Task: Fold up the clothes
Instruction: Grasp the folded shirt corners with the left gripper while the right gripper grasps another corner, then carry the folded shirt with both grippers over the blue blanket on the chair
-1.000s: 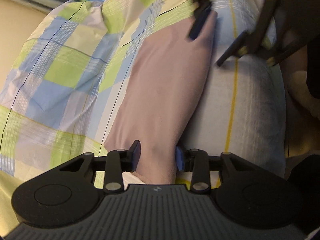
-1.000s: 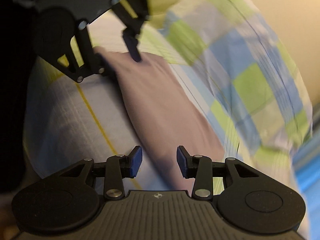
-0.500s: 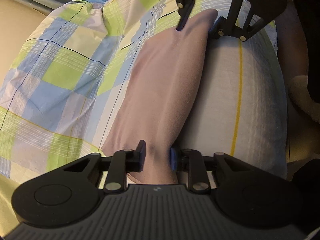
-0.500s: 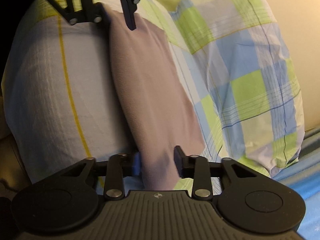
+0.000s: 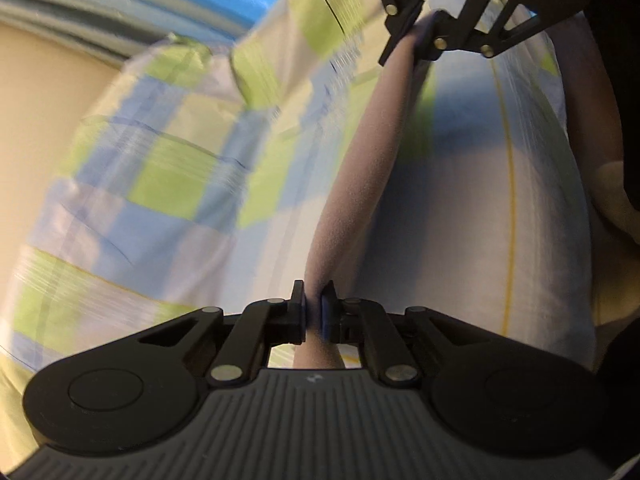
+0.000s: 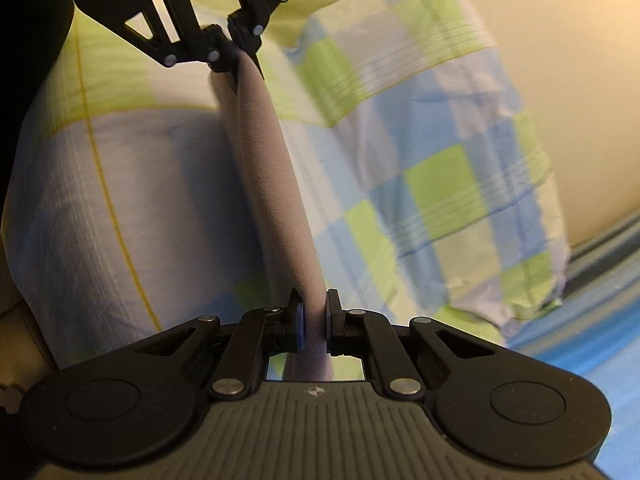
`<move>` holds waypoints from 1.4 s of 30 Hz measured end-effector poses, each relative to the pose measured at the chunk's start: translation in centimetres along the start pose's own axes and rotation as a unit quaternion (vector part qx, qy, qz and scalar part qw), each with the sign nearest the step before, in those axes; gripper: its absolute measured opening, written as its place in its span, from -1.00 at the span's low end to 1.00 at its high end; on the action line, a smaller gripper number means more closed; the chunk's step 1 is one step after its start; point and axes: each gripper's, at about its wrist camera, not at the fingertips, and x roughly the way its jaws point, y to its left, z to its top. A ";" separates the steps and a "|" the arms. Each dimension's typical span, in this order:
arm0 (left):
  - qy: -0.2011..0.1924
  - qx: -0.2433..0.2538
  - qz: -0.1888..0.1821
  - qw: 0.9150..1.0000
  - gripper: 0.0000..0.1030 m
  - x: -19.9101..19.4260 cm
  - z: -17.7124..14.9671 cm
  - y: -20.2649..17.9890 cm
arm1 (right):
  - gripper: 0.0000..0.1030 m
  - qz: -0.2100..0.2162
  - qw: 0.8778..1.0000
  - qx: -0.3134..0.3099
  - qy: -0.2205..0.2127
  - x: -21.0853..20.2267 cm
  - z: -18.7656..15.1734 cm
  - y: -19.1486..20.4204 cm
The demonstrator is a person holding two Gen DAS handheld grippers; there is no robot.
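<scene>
Checked bedding (image 5: 168,184) in blue, green and white covers the bed, with a bare cream surface (image 6: 580,80) at its far side. Left tool (image 5: 313,312): fingers nearly closed, pinching one end of a mauve cloth (image 5: 356,184). Right tool (image 6: 314,322): fingers likewise pressed together on the opposite end of the same cloth. Cloth runs as a narrow taut band between the two tools, raised above the bedding. Bedding detail is blurred in both views.
</scene>
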 end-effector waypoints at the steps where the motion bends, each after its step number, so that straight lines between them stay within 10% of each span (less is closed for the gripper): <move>1: -0.009 0.005 0.006 1.000 -0.90 -0.7 0.5 0.3 | -0.87 -0.008 1.000 0.005 0.001 -1.0 -0.1 -0.5; 14: -0.206 0.071 0.003 0.976 -0.89 -9.7 11.9 0.7 | -0.87 -0.147 0.979 0.091 0.107 -17.8 -5.5 -4.3; 23: -0.397 0.115 -0.098 0.905 -0.89 -15.2 24.4 -3.8 | -0.87 -0.241 0.917 0.161 0.275 -30.7 -12.9 -4.8; 30: -0.470 0.160 -0.168 0.852 -0.89 -16.8 34.3 -10.0 | -0.86 -0.261 0.864 0.217 0.371 -36.6 -20.7 -5.7; 42: -0.542 0.157 -0.139 0.814 -0.89 -14.8 47.5 -16.5 | -0.86 -0.355 0.812 0.177 0.427 -40.2 -32.5 -9.9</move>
